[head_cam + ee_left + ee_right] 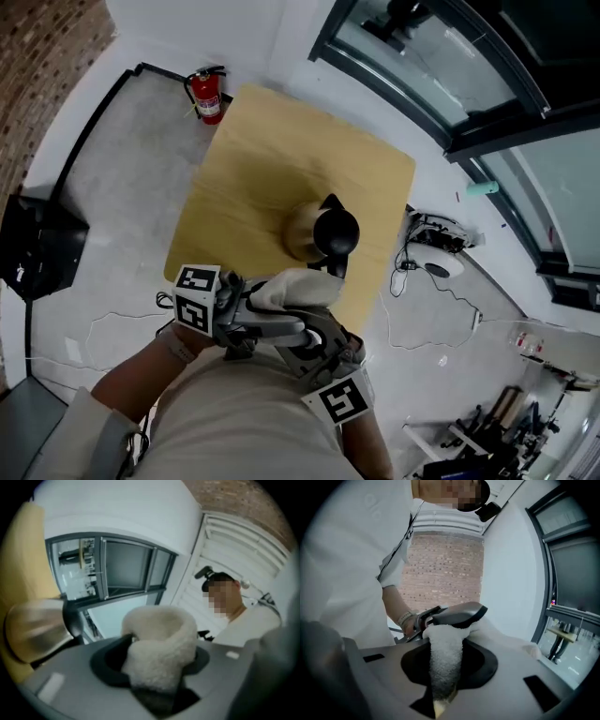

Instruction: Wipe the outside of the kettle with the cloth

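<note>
- Right gripper [323, 349] is hanging close in front of the person's chest, with its jaws pressing nearly together and pinching a narrow strip of the white cloth [445, 653].
- Left gripper [267, 326] is sitting just beside it at the same level, its marker cube facing up. Its jaws are standing spread wide, and a bunched loop of the cloth is lying between them; no firm pinch is showing in the left gripper view.
- The cloth is stretching from one gripper to the other, and a fluffy fold is poking up above both in the head view.
- The right gripper view is showing one dark jaw of the left gripper resting over the top of the cloth, with the person's hand [410, 620] behind it.
- Kettle [314, 232], with a brass-coloured body and a black lid and handle, is standing upright on the wooden table [272, 159], near the edge closest to the person. The cloth is not touching it; the left gripper view is showing the kettle off to the side, blurred.
- A black box [37, 248] is sitting on the floor left of the table; cables and a white round device [439, 262] are lying to the right.
- A red fire extinguisher [208, 94] is standing beyond the table's far corner.
- A brick wall [37, 56] and dark-framed windows [450, 66] are closing the far side.
</note>
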`<state>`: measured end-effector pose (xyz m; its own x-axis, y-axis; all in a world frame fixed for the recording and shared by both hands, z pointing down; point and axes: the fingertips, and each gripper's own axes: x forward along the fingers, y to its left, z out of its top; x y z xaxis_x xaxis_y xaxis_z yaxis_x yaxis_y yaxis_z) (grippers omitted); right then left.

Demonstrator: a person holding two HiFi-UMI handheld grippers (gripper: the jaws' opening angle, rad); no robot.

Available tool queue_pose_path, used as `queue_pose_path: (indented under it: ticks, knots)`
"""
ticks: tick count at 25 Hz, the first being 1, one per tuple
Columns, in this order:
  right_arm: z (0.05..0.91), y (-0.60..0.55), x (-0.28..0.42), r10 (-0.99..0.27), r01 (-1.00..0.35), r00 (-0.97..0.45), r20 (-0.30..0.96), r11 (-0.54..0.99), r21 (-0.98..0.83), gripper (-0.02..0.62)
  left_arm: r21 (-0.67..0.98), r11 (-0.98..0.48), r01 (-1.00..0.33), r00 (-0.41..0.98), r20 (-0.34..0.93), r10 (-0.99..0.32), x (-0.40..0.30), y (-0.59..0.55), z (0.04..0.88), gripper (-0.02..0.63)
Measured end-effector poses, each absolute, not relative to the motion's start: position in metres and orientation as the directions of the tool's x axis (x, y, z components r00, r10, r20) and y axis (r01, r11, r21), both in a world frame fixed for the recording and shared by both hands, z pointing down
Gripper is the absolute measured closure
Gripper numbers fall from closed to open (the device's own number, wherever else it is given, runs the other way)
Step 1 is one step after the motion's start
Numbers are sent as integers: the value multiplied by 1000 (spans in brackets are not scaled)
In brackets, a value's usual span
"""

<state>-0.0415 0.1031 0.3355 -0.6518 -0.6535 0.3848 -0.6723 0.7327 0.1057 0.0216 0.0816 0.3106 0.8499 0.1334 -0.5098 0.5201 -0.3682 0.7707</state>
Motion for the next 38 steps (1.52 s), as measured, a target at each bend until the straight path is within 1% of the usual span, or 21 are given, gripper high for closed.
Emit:
queue_pose_path:
  ticks: [3, 5, 6, 8, 9, 10, 11, 12, 13, 15, 17, 18, 20, 22, 25, 27, 28, 30, 32, 36, 38]
  knots:
    - [357, 85, -58, -628, -699, -621, 468, 714, 32, 523, 813, -294, 503, 856, -516, 37, 5, 55, 335, 394]
    - [368, 79, -69, -591, -697, -614, 524, 717, -8, 509, 830, -224, 511, 850, -527, -13, -6, 42, 350, 403]
    - [370, 77, -75, -578, -693, -614, 538, 721, -16, 482, 830, -200, 521, 843, -537, -33, -12, 36, 354, 408]
    - [367, 75, -80, -577, -690, -606, 548, 724, -1, 406, 829, -164, 535, 826, -554, -106, -26, 20, 363, 424]
    - [362, 74, -76, -598, -702, -587, 546, 712, 24, 372, 834, -149, 532, 817, -551, -171, -35, 7, 371, 465]
    - [356, 71, -65, -635, -734, -548, 544, 677, 52, 356, 843, -137, 521, 808, -538, -241, -46, -9, 381, 484]
    - [353, 68, -44, -685, -792, -478, 550, 607, 68, 353, 856, -135, 498, 804, -515, -296, -58, -24, 391, 507]
    - [354, 64, -16, -729, -861, -380, 569, 504, 71, 353, 875, -148, 460, 815, -483, -322, -66, -35, 401, 518]
    - [361, 61, 17, -750, -914, -276, 600, 397, 76, 353, 898, -177, 404, 841, -440, -315, -70, -42, 409, 523]
    - [388, 57, 77, -715, -963, -133, 686, 256, 80, 353, 927, -273, 258, 910, -328, -254, -65, -44, 419, 523]
    - [426, 56, 111, -633, -978, -98, 768, 203, 42, 351, 920, -370, 125, 950, -219, -223, -52, -45, 427, 514]
    - [442, 55, 118, -598, -983, -99, 796, 181, 14, 348, 914, -398, 82, 956, -184, -227, -46, -49, 430, 512]
    - [458, 50, 122, -581, -991, -93, 808, 129, -21, 347, 908, -416, 45, 961, -153, -231, -33, -56, 432, 510]
    - [459, 46, 124, -604, -995, -68, 794, 104, -6, 348, 902, -432, 29, 968, -133, -214, -22, -61, 433, 508]
    - [460, 49, 122, -595, -989, -77, 800, 145, 13, 351, 889, -458, -12, 979, -81, -185, -12, -64, 441, 505]
    - [461, 58, 117, -557, -974, -122, 821, 227, 9, 389, 897, -442, -29, 981, -59, -183, -8, -68, 449, 505]
    - [461, 65, 113, -536, -960, -153, 830, 279, 3, 396, 902, -430, -34, 982, -48, -180, -6, -68, 453, 505]
    - [462, 78, 104, -497, -930, -210, 842, 367, -15, 397, 910, -412, -47, 988, -18, -153, -1, -66, 462, 505]
    - [463, 87, 98, -479, -911, -240, 844, 411, -26, 397, 913, -406, -44, 994, -3, -113, 7, -61, 470, 505]
    - [463, 90, 94, -496, -902, -248, 832, 432, -12, 397, 908, -405, 103, 992, -124, -25, 35, -41, 451, 505]
    - [463, 89, 94, -502, -899, -243, 830, 438, 2, 397, 886, -450, 111, 992, -125, -1, 47, -36, 456, 512]
